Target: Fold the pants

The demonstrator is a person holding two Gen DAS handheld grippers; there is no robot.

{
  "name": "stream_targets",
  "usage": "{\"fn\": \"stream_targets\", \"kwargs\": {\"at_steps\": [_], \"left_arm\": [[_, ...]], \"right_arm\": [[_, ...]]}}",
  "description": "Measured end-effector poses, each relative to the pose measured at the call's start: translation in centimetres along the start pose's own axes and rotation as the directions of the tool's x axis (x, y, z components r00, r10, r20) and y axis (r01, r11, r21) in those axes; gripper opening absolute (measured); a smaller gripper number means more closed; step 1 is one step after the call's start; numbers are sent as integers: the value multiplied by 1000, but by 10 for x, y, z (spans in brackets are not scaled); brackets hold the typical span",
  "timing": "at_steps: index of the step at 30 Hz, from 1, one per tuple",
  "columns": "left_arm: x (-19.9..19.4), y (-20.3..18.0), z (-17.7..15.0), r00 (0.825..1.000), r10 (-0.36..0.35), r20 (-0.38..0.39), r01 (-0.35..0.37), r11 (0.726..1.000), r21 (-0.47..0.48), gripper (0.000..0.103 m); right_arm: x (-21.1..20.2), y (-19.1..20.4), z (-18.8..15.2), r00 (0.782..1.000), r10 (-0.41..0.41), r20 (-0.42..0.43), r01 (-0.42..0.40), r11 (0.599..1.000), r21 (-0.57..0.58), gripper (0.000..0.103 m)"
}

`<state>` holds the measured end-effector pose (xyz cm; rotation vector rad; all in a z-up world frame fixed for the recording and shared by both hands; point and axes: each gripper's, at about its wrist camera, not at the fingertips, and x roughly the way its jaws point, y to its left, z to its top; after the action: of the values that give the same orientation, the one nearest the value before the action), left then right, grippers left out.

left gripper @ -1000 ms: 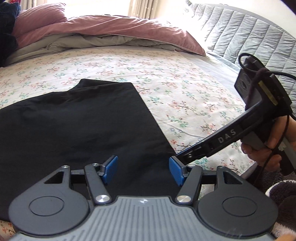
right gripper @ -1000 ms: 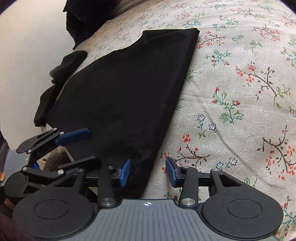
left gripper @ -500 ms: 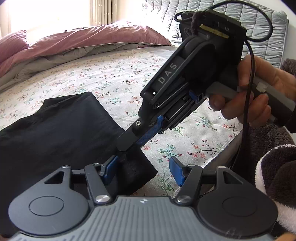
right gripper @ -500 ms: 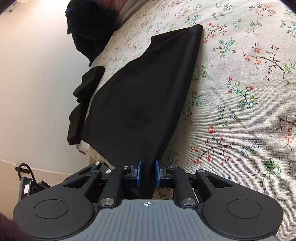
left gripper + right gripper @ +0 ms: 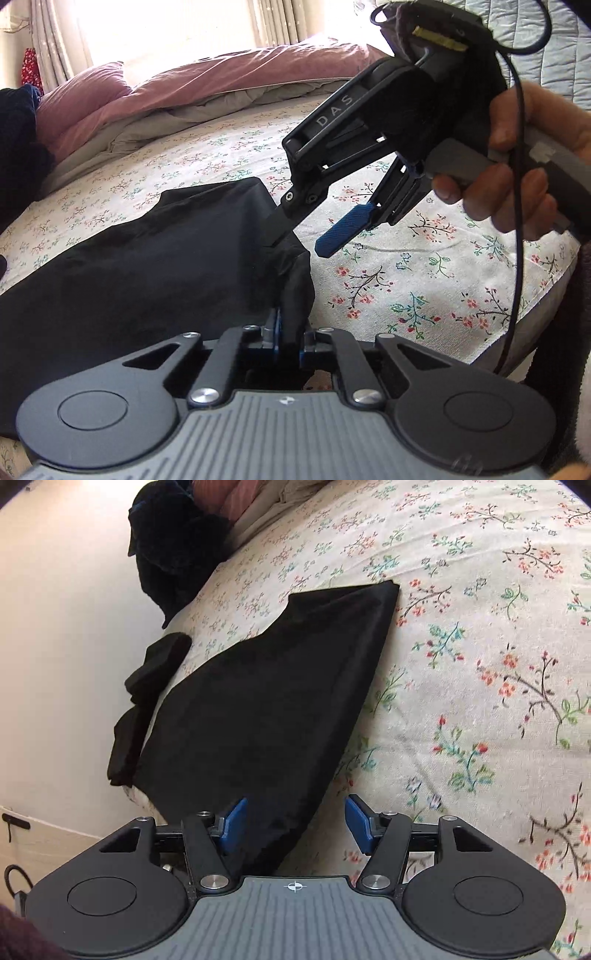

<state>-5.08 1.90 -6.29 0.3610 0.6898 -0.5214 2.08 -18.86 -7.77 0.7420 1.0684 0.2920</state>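
- left wrist view: the left gripper [image 5: 287, 338] has just been closing, and its blue pads now pinch a bunched corner of the black pants [image 5: 147, 280] between them.
- the pants lie spread on the floral sheet [image 5: 424, 280], running from that near corner away to the left and up.
- the right gripper [image 5: 306, 242] comes in from the upper right, gripped by a hand [image 5: 524, 166]; its dark finger [image 5: 284, 227] rests against the pants' edge just above the pinched corner, while its blue-padded finger [image 5: 345, 230] hangs apart over bare sheet.
- a pink duvet [image 5: 221, 88] is piled at the far end of the bed, and a cable [image 5: 517, 221] loops down past the hand.
- right wrist view: the right gripper [image 5: 295, 825] has just been opening; its jaws stand fairly wide, and the narrow near end of the pants [image 5: 266, 709] lies between the pads without either pressing on it.
- the pants stretch from there up across the sheet [image 5: 480, 664], their left edge at the bed's side.
- a dark heap of clothes [image 5: 177, 542] sits at the far end of the bed, and smaller dark pieces [image 5: 147, 694] hang off the bed edge beside the pants.
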Motion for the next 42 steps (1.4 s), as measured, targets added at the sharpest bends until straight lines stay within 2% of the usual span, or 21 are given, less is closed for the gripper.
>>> {"fn": "stream_targets", "kwargs": {"at_steps": [4,6,9,14,17,20,24,27,29,33,37,39,42], "left_arm": [[0,6,1,1000,-21,-20,20,998,-53,25],[0,7,3,999,-26,-27,24,997,-72,25],[2,9,5,998,-40,-40,35,994,-106,24],[7,9,10,997,-51,-63,42,989,-141,24],[8,6,12,995,-60,-76,46,984,-171,24],[8,2,18,993,-84,-83,65,977,-202,23],[7,-11,30,985,-158,-67,140,966,-217,23],[8,-34,42,972,-232,-48,218,955,-202,23],[7,-51,48,956,-290,-33,279,942,-187,23],[8,-82,58,911,-412,-11,402,895,-192,22],[4,-100,62,868,-497,4,488,851,-196,22],[2,-102,62,857,-515,13,507,839,-199,22],[-4,-97,61,857,-514,36,509,834,-212,22]], "right_arm": [[27,-26,28,998,1,63,-5,998,63,56],[34,-32,42,993,18,118,-29,995,93,46],[46,-35,65,982,-11,189,-12,992,122,35],[59,-50,87,964,-23,264,-30,980,196,20],[59,-59,92,959,-24,283,-36,978,204,4],[51,-60,90,957,-50,287,2,986,164,2],[23,-73,88,952,-81,295,30,984,174,2],[-13,-89,82,942,-114,317,60,983,176,2],[-41,-102,76,932,-142,334,82,979,188,2],[-102,-135,55,912,-214,351,134,962,237,2],[-146,-154,35,891,-279,358,174,939,297,2],[-159,-156,30,885,-294,361,180,931,317,2],[-170,-149,32,882,-300,363,185,929,319,2]]}}
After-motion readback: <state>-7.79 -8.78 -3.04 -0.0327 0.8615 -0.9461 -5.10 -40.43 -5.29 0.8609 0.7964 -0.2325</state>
